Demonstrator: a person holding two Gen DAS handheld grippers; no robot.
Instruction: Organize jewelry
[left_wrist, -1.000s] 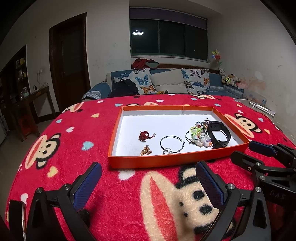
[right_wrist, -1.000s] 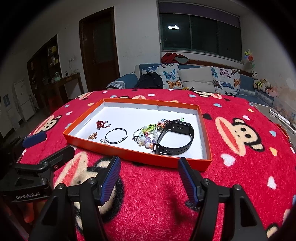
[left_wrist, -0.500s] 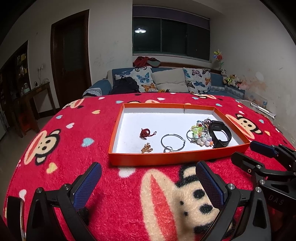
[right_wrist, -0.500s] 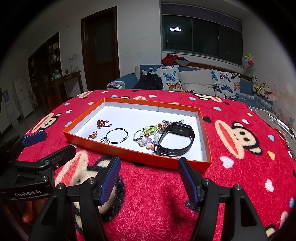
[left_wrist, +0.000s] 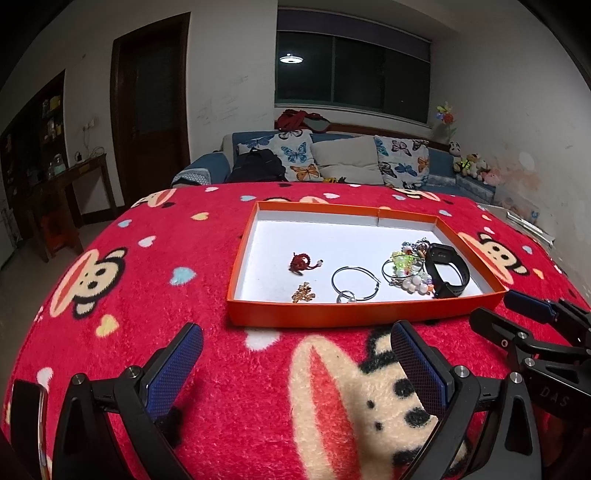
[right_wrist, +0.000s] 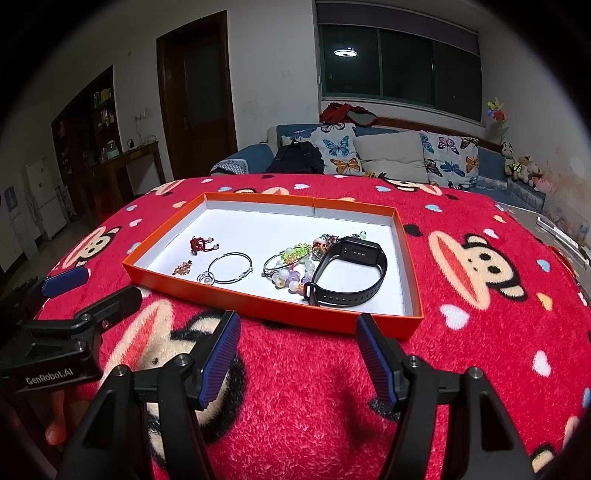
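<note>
An orange tray (left_wrist: 362, 316) (right_wrist: 266, 308) with a white floor lies on the red monkey blanket. In it lie a red knot charm (left_wrist: 301, 263) (right_wrist: 201, 244), a small gold piece (left_wrist: 303, 296) (right_wrist: 182, 268), a silver hoop with a ring (left_wrist: 354, 284) (right_wrist: 229, 272), a heap of bead bracelets (left_wrist: 410, 269) (right_wrist: 295, 264) and a black smartwatch (left_wrist: 447, 269) (right_wrist: 351, 273). My left gripper (left_wrist: 295, 365) is open and empty, just short of the tray's near wall. My right gripper (right_wrist: 301, 354) is open and empty, also before the near wall.
The red blanket (left_wrist: 147, 288) covers the whole table. The right gripper shows at the right edge of the left wrist view (left_wrist: 532, 325); the left gripper shows at the left edge of the right wrist view (right_wrist: 74, 314). A sofa (left_wrist: 343, 162) stands behind the table.
Both grippers have risen a little and tilted, so the tray sits slightly lower and farther in view. Both stay open. The jewelry has not moved.
</note>
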